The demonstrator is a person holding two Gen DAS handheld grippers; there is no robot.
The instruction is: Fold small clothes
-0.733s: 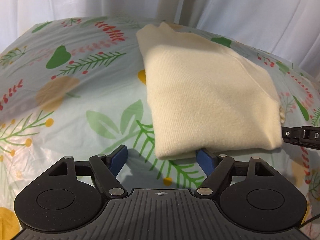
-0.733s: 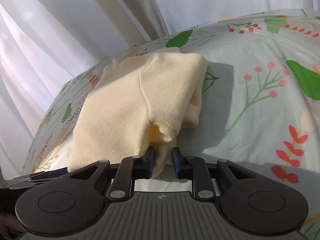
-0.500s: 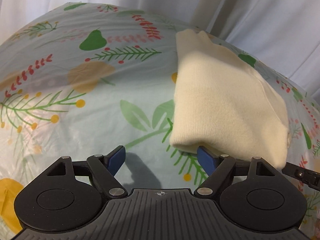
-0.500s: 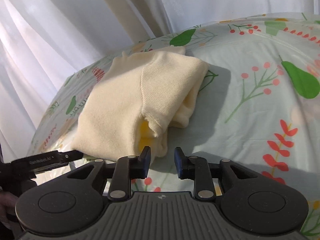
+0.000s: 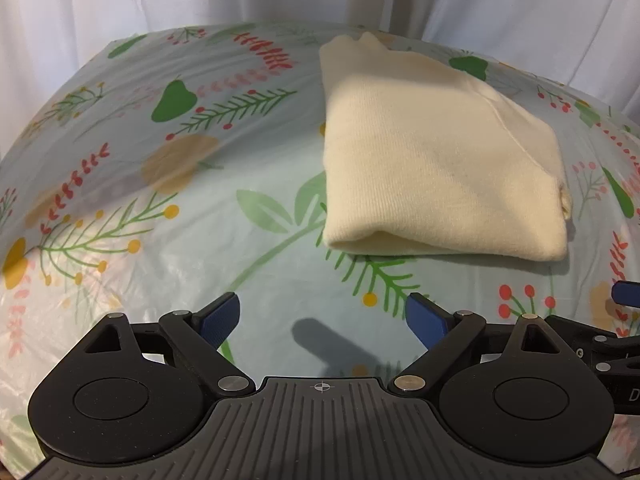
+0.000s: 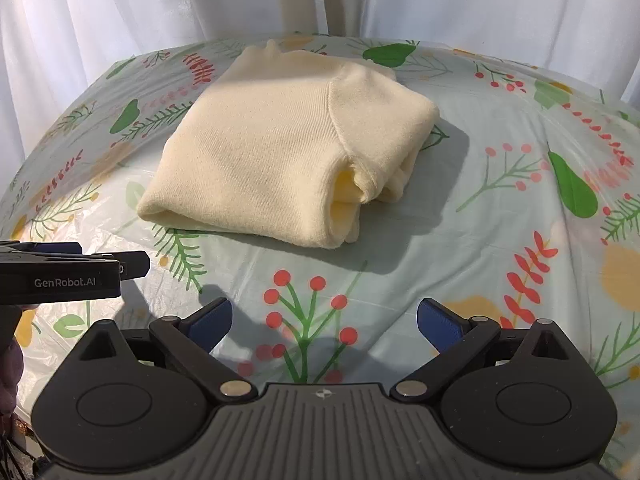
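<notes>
A cream knit garment (image 5: 432,168) lies folded into a thick rectangle on the floral tablecloth (image 5: 200,208), towards the far right in the left wrist view. My left gripper (image 5: 323,304) hovers short of its near fold, jaws opening, nothing between them. In the right wrist view the garment (image 6: 272,152) sits centre-left, its layered open end facing me. My right gripper (image 6: 324,312) stands back from it, jaws opening wide over bare cloth, nothing between them. The left gripper's fingers (image 6: 132,264) show side-on at the left edge.
White curtains (image 5: 160,0) hang close behind the rounded table edge. The tablecloth (image 6: 480,240) is glossy plastic with leaf and berry prints. A blue pad (image 5: 626,294) of the right gripper pokes in at the left wrist view's right edge.
My right gripper let go of the garment's corner, opened wide and pulled back. The left gripper also drew back from the near fold and opened a little wider. The garment lies settled.
</notes>
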